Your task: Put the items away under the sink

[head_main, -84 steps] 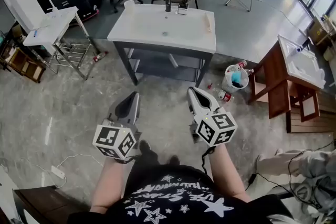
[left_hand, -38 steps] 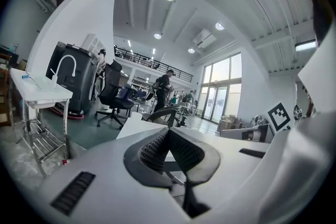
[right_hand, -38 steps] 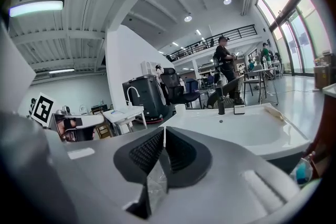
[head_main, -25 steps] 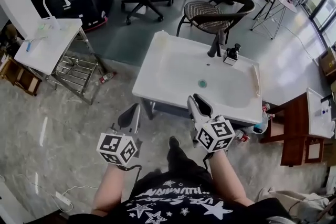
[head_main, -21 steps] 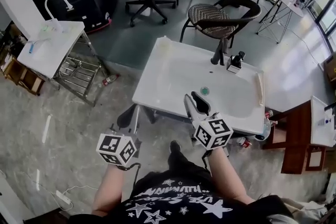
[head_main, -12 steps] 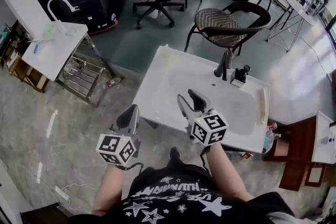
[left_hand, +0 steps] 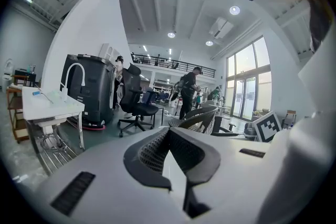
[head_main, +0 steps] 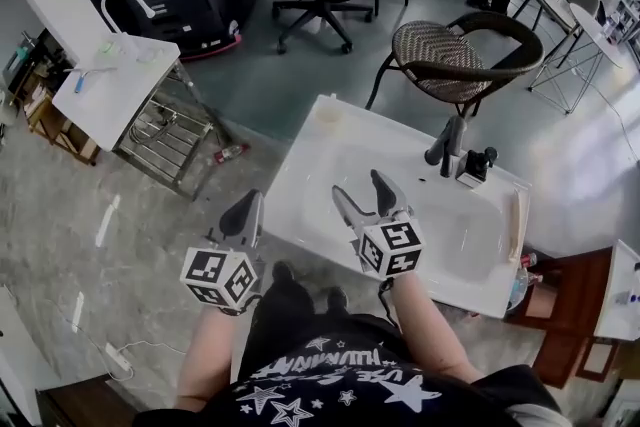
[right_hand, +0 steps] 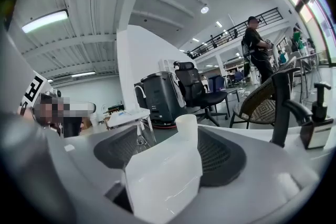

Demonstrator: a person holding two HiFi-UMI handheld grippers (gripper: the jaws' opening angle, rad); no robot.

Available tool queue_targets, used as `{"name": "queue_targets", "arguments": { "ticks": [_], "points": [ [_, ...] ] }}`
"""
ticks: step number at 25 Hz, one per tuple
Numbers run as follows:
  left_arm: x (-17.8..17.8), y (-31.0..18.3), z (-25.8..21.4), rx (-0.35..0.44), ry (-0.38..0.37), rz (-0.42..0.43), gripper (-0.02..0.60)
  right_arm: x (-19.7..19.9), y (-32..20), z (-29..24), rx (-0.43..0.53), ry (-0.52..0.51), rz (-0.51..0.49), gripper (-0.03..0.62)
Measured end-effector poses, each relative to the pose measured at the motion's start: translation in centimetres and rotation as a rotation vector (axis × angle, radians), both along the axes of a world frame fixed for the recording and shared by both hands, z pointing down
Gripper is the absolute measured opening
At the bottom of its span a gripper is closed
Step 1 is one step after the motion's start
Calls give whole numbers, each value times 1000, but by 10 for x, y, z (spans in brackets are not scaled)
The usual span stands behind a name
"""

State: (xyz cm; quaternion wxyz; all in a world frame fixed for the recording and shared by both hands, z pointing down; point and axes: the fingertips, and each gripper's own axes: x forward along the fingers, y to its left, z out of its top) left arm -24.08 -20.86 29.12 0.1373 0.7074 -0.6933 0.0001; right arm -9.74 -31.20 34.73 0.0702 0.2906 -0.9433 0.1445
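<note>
No item appears stowed: the cup [head_main: 327, 112] and soap dispenser [head_main: 472, 165] stand on the sink [head_main: 292, 207] top, the right gripper [head_main: 358, 187] hovers over the basin, jaws wide and empty, and the left gripper [head_main: 252, 203] hangs beside the rim, jaws together, empty.
</note>
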Motion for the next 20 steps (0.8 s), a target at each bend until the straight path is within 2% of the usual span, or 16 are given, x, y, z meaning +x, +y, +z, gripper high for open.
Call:
{"name": "queue_targets", "arguments": {
  "ticks": [3,6,10,13,20],
  "points": [
    [-17,-17,6,0,2,10,8,-15,-11,7,1,8,19,364],
    [-34,-35,19,-24,23,40,9,-33,-22,14,3,18,25,380],
    [-59,-68,28,-43,21,90,8,-57,-47,19,28,44,45,387],
    [-76,-93,30,-55,25,126,9,-69,-72,23,44,61,100,387],
    [-110,-142,47,-84,31,215,8,-99,-107,48,20,114,180,387]
  ]
}}
